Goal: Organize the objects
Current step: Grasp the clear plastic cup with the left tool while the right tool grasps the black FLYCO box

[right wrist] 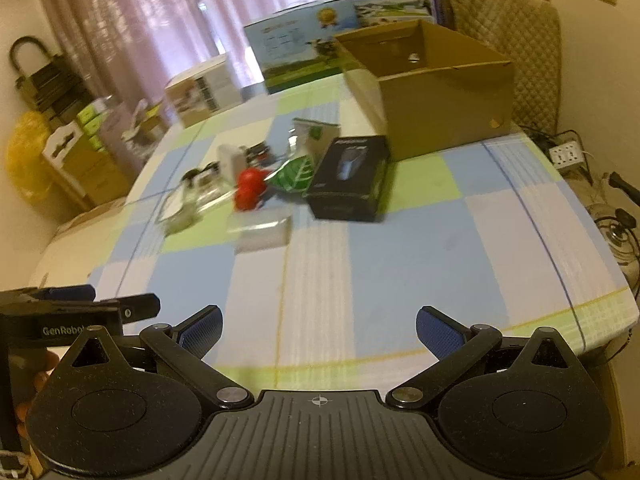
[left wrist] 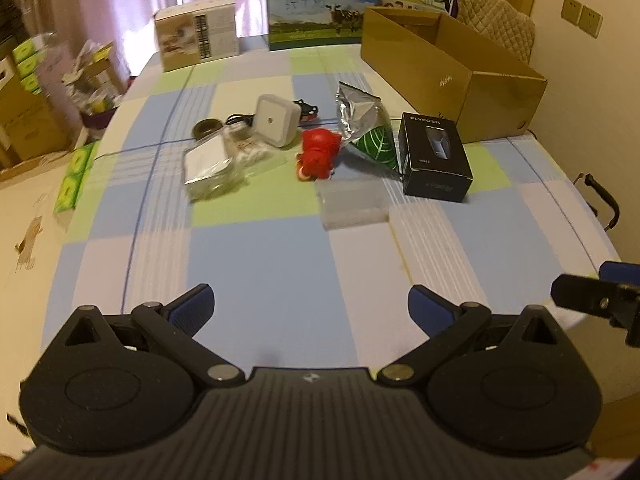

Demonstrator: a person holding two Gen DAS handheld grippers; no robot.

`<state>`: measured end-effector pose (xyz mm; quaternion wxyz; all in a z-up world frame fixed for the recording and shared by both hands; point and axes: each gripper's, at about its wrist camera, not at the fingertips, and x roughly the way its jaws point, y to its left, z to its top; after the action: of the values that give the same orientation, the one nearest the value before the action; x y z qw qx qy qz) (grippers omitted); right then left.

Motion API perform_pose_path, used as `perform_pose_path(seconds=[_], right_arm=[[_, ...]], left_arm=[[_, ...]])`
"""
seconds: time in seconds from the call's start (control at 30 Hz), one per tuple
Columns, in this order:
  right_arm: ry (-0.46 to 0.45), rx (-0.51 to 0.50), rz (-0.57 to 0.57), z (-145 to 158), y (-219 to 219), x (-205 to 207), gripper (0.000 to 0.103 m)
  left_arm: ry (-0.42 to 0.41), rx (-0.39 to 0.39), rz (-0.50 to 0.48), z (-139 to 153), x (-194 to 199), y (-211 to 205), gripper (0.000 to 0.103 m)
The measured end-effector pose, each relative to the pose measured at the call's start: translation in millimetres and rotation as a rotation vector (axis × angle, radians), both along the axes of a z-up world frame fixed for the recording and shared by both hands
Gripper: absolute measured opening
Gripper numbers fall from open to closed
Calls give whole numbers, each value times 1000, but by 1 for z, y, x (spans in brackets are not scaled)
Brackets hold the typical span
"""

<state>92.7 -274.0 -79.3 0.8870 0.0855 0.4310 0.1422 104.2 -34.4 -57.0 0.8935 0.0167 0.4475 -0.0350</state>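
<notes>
Hovering over the near edge of the checked tablecloth (left wrist: pixel 260 264), I am holding my left gripper (left wrist: pixel 310 308) with its blue-padded fingers spread wide apart and nothing between them. My right gripper (right wrist: pixel 318 330) is sitting the same way, fingers parted and empty; its tip is also showing at the right edge of the left wrist view.

Past the bare cloth, in the middle of the frame, a clear plastic case (left wrist: pixel 354 204) is lying nearest to me. Just behind it a red toy figure (left wrist: pixel 318 154) is resting beside a silver and green foil pouch (left wrist: pixel 366 128), and a black shaver box (left wrist: pixel 434 156) is lying to the right of the pouch. Left of the toy I am seeing a crumpled clear bag with a white card (left wrist: pixel 214 166), a white square device (left wrist: pixel 278 120), and a dark round thing (left wrist: pixel 208 128).

Farther back, at upper right, an open cardboard box (left wrist: pixel 452 76) is standing on the table, near the shaver box. Along the far edge, milk cartons (left wrist: pixel 320 8) and a smaller printed box (left wrist: pixel 198 38) are lining up before the curtains.
</notes>
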Motion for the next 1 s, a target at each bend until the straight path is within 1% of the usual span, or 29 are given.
perform_pose_path(seconds=[0.07,0.37,0.53,0.77,0.97,1.0], right_arm=[[10,6,-21,-3,-1,12,101],[47,21,-121,-19,-10,54,101],[73,24,-180,-28,-17,68,101],[100,22,-235,-35,-21,80,101],[119,21,-256,-41,-18,87,101],[122,22,-258,-42,-17,88,101]], left_arm=[[10,-2,-16,-6,16,-4,97],[50,-23,-66,-32,80,-18,96],[62,-20,-82,-49,111,-29,96],[90,-15,-86,-68,144,-38,96],[115,-9,-74,-82,164,-41,96],[116,-3,-75,-83,166,-42,95]])
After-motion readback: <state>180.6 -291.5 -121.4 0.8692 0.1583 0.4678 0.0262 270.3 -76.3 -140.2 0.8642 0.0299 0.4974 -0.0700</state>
